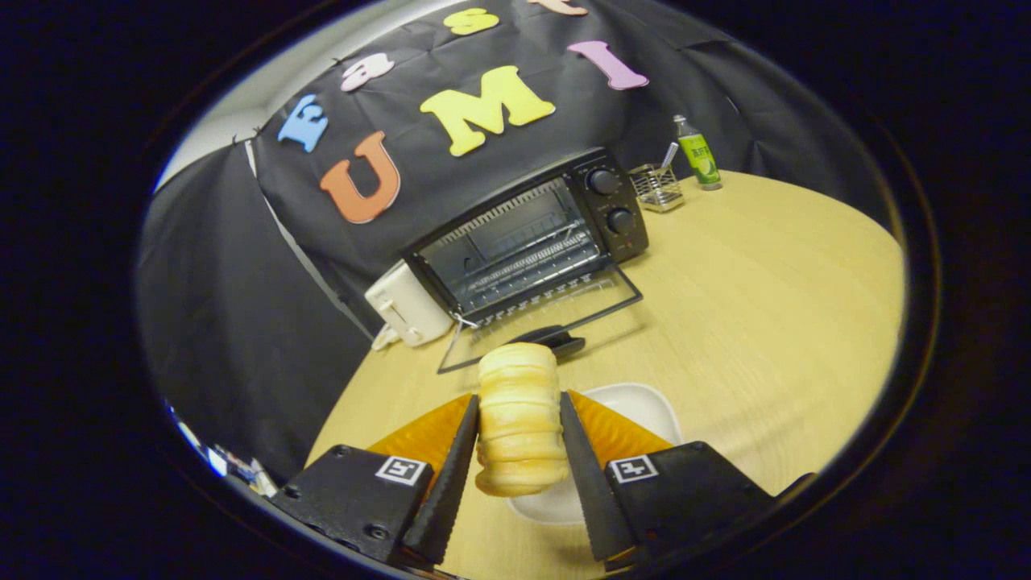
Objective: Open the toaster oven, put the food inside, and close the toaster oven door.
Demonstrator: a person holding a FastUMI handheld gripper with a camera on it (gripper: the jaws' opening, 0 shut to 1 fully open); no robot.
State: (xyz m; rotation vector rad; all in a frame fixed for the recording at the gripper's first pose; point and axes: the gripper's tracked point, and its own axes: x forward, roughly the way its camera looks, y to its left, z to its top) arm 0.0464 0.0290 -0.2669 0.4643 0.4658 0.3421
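My gripper (519,399) is shut on a pale ridged bread roll (518,415), both fingers pressing its sides, and holds it lifted above a white plate (640,407) on the wooden table. Beyond the fingers stands the black toaster oven (532,234) with its glass door (541,321) folded down flat onto the table, handle nearest me. The oven's cavity and wire rack are in sight. The roll's tip points toward the open door, still short of it.
A white toaster (407,306) sits against the oven's left side. Right of the oven are a wire holder (656,187) and a green bottle (697,153). The round wooden table (773,282) stretches to the right of the oven.
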